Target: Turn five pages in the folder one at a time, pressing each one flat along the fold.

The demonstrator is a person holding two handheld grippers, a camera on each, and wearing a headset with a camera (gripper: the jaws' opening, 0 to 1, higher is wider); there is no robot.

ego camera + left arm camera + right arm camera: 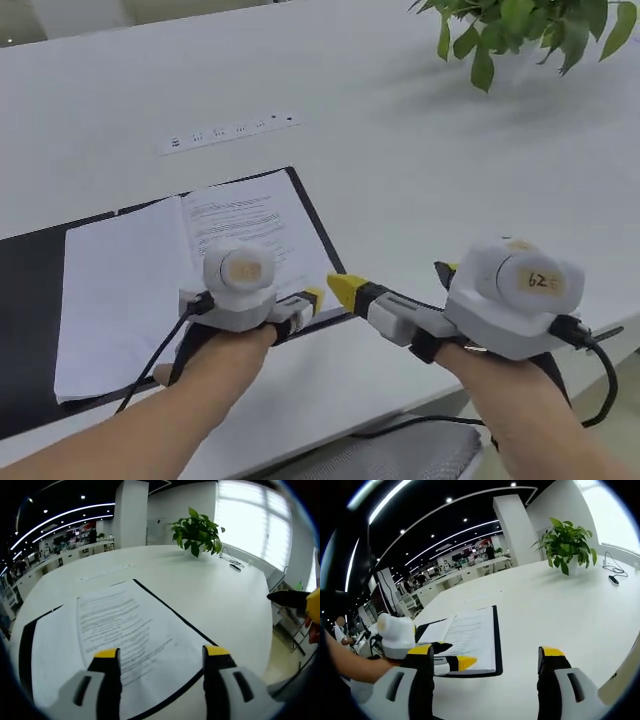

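Note:
An open black folder [312, 214] lies on the white table, its printed right page [255, 228] facing up beside a blank left page [120, 290]. My left gripper [305, 305] hovers over the folder's near right corner. In the left gripper view the left gripper [161, 655] stands open above the printed page [125, 625], nothing between its jaws. My right gripper [395, 290] is held to the right of the folder, off the paper. In the right gripper view the right gripper [487, 656] is open and empty, looking at the folder [495, 640] and the left gripper [447, 662].
A potted green plant [520, 30] stands at the far right of the table. A strip of sockets [228, 131] is set into the tabletop beyond the folder. The table's near edge [420, 400] runs just under my hands, a grey chair seat [400, 455] below it.

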